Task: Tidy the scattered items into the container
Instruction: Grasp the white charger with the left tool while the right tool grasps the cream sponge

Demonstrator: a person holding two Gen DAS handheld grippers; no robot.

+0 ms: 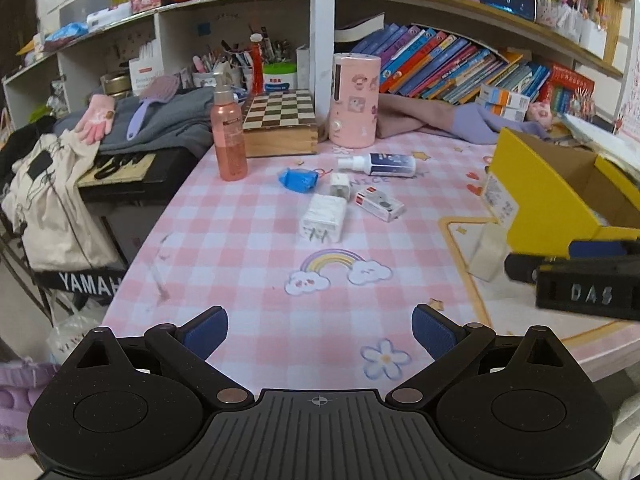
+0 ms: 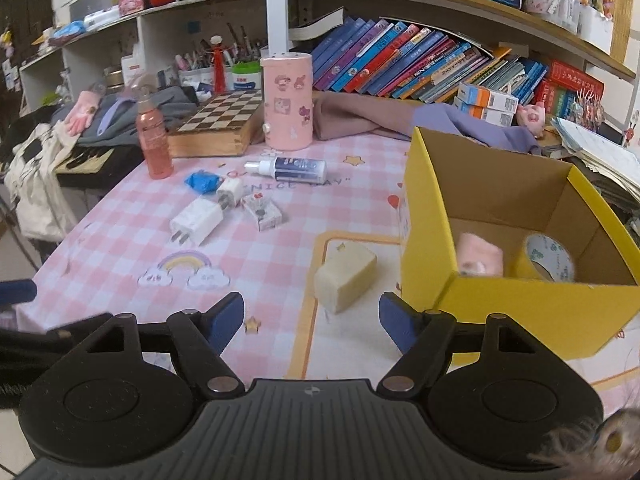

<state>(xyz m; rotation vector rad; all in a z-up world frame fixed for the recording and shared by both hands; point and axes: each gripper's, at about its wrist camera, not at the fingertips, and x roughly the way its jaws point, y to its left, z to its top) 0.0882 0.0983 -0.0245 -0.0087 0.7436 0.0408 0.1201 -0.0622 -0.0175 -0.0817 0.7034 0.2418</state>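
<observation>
On the pink checked tablecloth lie a large white charger (image 1: 323, 220) (image 2: 196, 220), a small white plug (image 1: 340, 186) (image 2: 230, 190), a blue crumpled wrapper (image 1: 298, 179) (image 2: 202, 182), a small spray bottle (image 1: 378, 164) (image 2: 288, 168) and a little red-and-white box (image 1: 378, 205) (image 2: 262, 211). A cream block (image 2: 344, 276) (image 1: 486, 258) sits beside the yellow cardboard box (image 2: 520, 308) (image 1: 532, 196). Inside the box are a pink item (image 2: 478, 256) and a tape roll (image 2: 548, 258). My right gripper (image 2: 311, 322) is open, the block's near end level with its fingertips, untouched. My left gripper (image 1: 320, 332) is open and empty.
At the table's back stand a pink pump bottle (image 1: 230, 136), a wooden chessboard box (image 1: 280, 124) and a pink cylinder (image 1: 354, 100). Clothes and bookshelves lie behind them. A keyboard and a bag sit off the table's left edge (image 1: 132, 248).
</observation>
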